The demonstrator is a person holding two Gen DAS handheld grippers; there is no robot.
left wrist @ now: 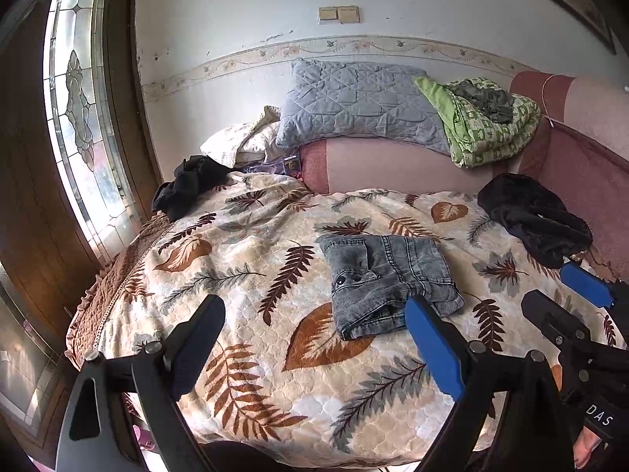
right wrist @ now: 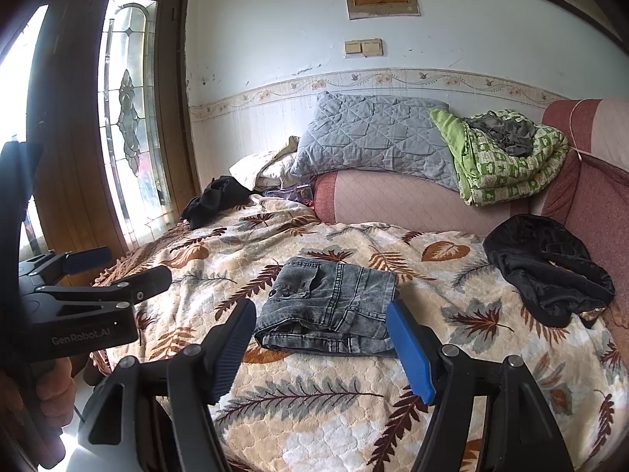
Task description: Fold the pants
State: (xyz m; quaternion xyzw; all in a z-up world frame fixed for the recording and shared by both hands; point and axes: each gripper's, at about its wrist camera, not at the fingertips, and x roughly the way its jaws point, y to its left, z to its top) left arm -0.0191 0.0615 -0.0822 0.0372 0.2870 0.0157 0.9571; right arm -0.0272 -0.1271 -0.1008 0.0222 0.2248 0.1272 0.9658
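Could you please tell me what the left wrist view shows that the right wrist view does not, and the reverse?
Only the left wrist view shows the right claw from outside, at its right edge. Only the right wrist view shows the left claw from outside, with a hand gripping its handle. Both show the folded grey denim pants on the leaf-patterned quilt, free of both open claws.

The folded pants (left wrist: 387, 279) lie on the bed (left wrist: 251, 358), near its middle. A dark garment (left wrist: 536, 218) lies to their right at the bed's edge, another dark heap (left wrist: 188, 183) far left at the back. Behind the bed runs a sofa back (left wrist: 393, 167); on it rest a pillow (left wrist: 354, 102) and, right of that, a folded blanket (left wrist: 491, 126). Something small, perhaps a box (left wrist: 291, 164), sits between bed and sofa back.
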